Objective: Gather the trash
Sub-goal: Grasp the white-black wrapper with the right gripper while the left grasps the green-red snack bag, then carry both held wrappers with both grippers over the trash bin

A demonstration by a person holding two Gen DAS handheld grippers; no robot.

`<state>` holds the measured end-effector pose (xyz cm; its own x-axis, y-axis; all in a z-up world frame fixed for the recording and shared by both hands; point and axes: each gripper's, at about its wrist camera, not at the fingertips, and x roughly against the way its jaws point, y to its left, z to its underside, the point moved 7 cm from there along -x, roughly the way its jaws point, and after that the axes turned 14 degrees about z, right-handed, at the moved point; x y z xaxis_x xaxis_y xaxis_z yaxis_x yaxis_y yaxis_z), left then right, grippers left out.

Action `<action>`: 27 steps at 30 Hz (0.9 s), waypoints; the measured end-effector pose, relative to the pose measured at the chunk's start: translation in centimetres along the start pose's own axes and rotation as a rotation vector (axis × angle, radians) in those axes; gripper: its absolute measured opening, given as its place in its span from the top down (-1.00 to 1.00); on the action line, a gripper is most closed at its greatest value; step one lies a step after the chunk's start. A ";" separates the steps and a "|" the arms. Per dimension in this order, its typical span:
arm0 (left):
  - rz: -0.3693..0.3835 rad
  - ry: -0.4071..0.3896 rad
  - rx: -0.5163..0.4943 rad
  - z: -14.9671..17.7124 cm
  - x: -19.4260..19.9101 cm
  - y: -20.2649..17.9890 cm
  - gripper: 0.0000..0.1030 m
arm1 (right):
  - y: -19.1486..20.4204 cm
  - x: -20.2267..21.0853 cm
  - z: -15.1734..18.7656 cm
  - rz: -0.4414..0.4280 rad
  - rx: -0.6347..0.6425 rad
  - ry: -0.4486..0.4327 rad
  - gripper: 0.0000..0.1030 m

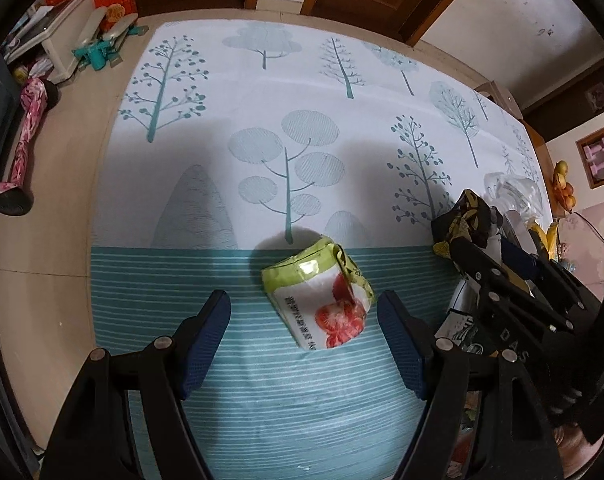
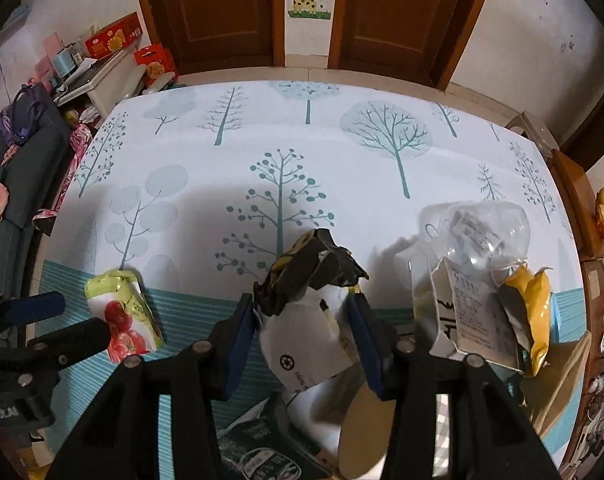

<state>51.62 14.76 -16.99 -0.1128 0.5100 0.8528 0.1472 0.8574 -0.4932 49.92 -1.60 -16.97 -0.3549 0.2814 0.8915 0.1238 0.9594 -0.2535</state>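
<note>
**Both grippers down on the trash**

Blue pads of the right gripper (image 2: 302, 320) are squeezing in on a crumpled black-and-white wrapper (image 2: 309, 304), touching both sides. Over on the left gripper (image 1: 303, 320), jaws stand wide apart around the green tomato packet (image 1: 321, 292), lying untouched on the tree-print mat (image 1: 262, 92).

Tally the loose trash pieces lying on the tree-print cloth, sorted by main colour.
Green-and-white: 1, tomato snack bag
Black-and-white: 1, crumpled wrapper
Clear: 1, plastic container
White: 1, printed paper bag
Yellow: 1, pouch
Total: 5
</note>
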 end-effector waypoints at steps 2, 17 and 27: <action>-0.001 0.010 0.008 -0.1 -0.6 -0.1 -0.44 | 0.0 0.1 0.1 -0.014 -0.004 -0.005 0.16; 0.012 0.014 0.033 0.6 -1.6 -1.0 0.54 | -0.1 5.0 1.0 -0.220 -0.139 -0.081 0.19; 0.048 -0.038 -0.044 4.6 3.5 -4.5 0.63 | -2.6 10.6 4.2 -0.359 -0.260 -0.136 0.19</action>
<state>46.07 13.05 -12.57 -0.1413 0.5533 0.8209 0.1966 0.8284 -0.5245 41.92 -0.99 -8.49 -0.5339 -0.0505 0.8440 0.1929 0.9646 0.1797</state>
